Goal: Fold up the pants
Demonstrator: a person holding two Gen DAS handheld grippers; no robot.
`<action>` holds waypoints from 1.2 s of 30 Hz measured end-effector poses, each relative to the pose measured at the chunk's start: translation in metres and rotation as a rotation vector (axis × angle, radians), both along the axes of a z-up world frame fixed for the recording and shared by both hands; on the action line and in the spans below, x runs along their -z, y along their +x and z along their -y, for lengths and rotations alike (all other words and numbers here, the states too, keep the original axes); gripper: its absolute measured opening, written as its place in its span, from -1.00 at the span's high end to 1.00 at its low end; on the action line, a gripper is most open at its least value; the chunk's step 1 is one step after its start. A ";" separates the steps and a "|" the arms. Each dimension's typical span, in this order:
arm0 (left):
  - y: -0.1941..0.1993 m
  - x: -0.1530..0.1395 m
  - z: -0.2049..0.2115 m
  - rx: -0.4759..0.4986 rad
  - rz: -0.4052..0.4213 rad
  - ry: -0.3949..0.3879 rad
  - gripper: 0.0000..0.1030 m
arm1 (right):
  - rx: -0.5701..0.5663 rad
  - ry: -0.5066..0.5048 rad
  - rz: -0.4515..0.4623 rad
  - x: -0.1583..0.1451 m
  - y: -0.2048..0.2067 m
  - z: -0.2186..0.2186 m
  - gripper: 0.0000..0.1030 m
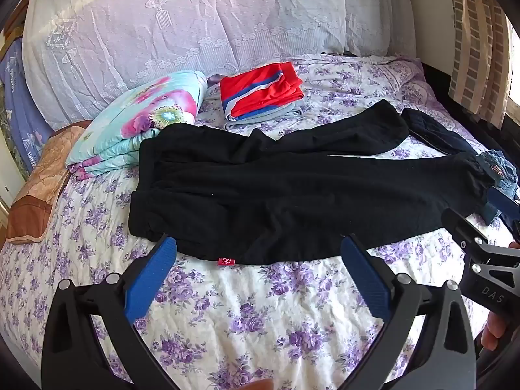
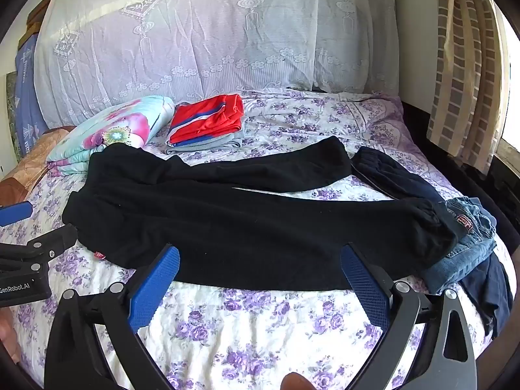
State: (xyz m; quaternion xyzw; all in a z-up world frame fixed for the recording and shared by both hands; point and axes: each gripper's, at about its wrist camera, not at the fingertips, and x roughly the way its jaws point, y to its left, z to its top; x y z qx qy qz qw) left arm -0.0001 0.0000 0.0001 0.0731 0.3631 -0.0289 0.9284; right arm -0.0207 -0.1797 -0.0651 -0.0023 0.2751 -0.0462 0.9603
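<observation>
Black pants (image 1: pixel 266 188) lie spread flat across the flowered bedspread (image 1: pixel 260 318), waistband to the left, the two legs running right; the far leg splays away. A small red tag (image 1: pixel 221 261) shows at the near hem. My left gripper (image 1: pixel 258 247) hovers open just before the pants' near edge, nothing between its blue pads (image 1: pixel 149 279). The right wrist view shows the same pants (image 2: pixel 247 221) with my right gripper (image 2: pixel 260 256) open over their near edge, jaws empty. Each gripper also appears at the other view's side: the right gripper (image 1: pixel 481 227) and the left gripper (image 2: pixel 19 247).
A folded red, white and blue garment (image 1: pixel 260 92) on grey cloth and a folded floral quilt (image 1: pixel 143 120) lie behind the pants. Denim jeans (image 2: pixel 468 247) and dark clothes (image 2: pixel 390 175) crowd the right. Lace-covered pillows (image 1: pixel 182 26) back the bed; a curtain (image 2: pixel 468 71) hangs right.
</observation>
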 end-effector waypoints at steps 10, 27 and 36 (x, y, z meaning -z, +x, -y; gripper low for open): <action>0.000 0.000 0.000 0.003 -0.002 -0.006 -0.92 | 0.000 0.003 -0.003 0.001 -0.001 -0.002 -0.93; 0.000 0.004 -0.004 0.007 -0.009 -0.005 -0.92 | 0.001 0.004 -0.008 0.005 0.002 -0.003 -0.93; 0.001 0.004 -0.005 0.006 -0.010 -0.009 -0.92 | -0.004 0.000 -0.005 0.008 0.000 -0.006 -0.93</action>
